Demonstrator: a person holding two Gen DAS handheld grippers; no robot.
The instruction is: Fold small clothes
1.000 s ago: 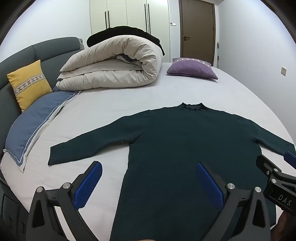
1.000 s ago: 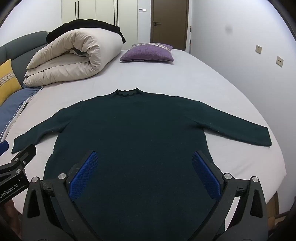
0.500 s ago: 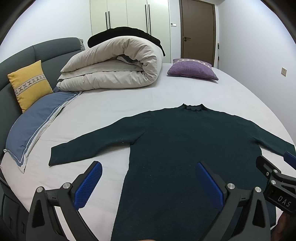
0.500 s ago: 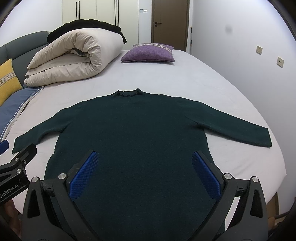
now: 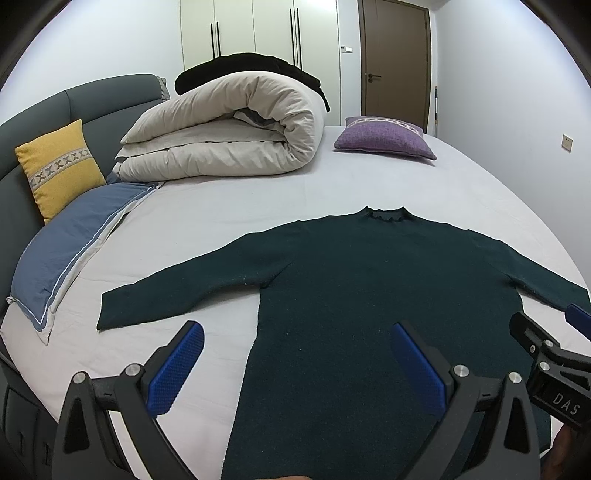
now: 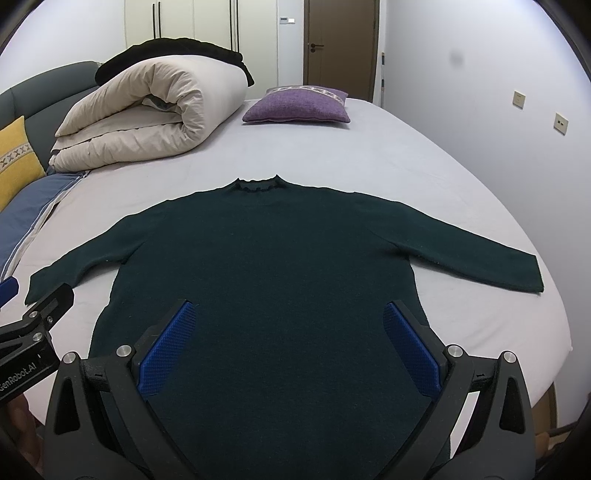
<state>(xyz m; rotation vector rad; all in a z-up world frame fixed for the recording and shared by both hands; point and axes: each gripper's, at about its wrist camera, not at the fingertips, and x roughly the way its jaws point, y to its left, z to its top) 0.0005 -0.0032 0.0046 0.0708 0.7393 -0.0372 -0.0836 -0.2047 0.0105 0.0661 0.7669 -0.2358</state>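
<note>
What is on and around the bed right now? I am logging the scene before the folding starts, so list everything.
sweater: 1, dark green, spread flat on the bed's near half, both sleeves out
duvet: 1, cream, rolled up at the far left of the bed
black garment: 1, black, on top of the duvet
purple cushion: 1, purple, far end of the bed
yellow cushion: 1, yellow, against the grey headboard
blue pillow: 1, blue, left edge
bed sheet: 1, pale grey
door: 1, brown, far wall
wardrobe: 1, white, beside the door
left gripper: 1, black with blue pads, open above the sweater
right gripper: 1, same, open
</note>
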